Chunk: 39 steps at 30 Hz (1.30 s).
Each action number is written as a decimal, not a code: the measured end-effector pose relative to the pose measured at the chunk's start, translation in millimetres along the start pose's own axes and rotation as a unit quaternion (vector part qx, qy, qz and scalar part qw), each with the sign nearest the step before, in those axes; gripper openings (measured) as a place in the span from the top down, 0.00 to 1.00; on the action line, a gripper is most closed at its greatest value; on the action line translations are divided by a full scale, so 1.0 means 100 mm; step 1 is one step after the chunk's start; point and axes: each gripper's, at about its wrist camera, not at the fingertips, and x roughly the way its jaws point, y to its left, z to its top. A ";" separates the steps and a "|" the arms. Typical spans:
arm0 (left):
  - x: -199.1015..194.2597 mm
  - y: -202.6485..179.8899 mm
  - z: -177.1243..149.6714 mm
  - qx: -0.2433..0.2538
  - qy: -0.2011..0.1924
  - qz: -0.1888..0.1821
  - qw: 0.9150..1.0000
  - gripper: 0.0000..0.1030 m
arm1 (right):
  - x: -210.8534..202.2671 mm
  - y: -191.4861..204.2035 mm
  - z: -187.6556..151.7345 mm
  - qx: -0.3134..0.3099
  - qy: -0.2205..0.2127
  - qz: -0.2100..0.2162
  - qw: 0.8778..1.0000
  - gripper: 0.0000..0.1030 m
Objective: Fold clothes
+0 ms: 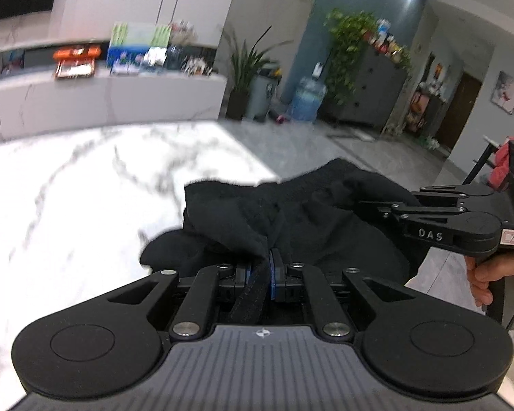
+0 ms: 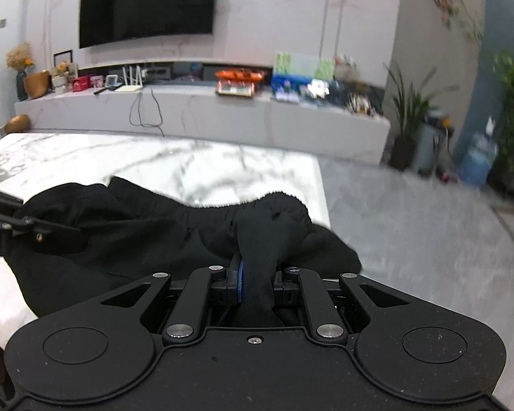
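Our left gripper (image 1: pixel 261 275) pinches the black garment (image 1: pixel 291 212) nearly closed; at three o'clock, our right gripper (image 2: pixel 257 282) clamps another fold above the marble table (image 2: pixel 188 161).

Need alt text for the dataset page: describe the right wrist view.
Right tongs shut on a bunched fold of a black garment that sags over a white marble table. The left tongs reach into the same garment from the left edge. Behind stand a long TV cabinet and a wall-mounted TV.
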 end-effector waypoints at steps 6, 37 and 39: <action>-0.14 0.09 -0.05 -0.005 0.005 0.008 1.000 0.63 | -0.06 -0.06 -0.06 0.035 0.003 -0.011 0.999 0.70; 0.21 -0.07 -0.29 0.071 0.009 0.065 0.995 0.45 | 0.57 0.20 -0.34 0.007 -0.045 -0.029 0.999 0.54; 0.21 -0.08 -0.30 0.070 0.009 0.068 0.995 0.45 | 0.61 0.26 -0.38 -0.011 -0.042 -0.040 0.998 0.54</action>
